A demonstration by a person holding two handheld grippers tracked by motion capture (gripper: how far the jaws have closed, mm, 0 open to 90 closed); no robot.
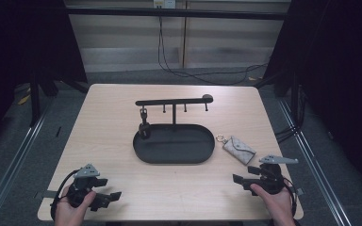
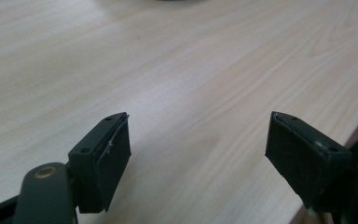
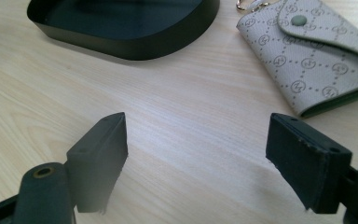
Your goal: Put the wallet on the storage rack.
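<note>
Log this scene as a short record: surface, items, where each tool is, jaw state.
surface: wooden table
stand: black key rack rising from a black oval tray
on rack: small dark item hanging from the leftmost hook
pouch: grey patterned key pouch, right of tray, snap flap shut
left tool: near corner, open, nothing between jaws
right tool: just short of pouch, open, nothing between jaws
</note>
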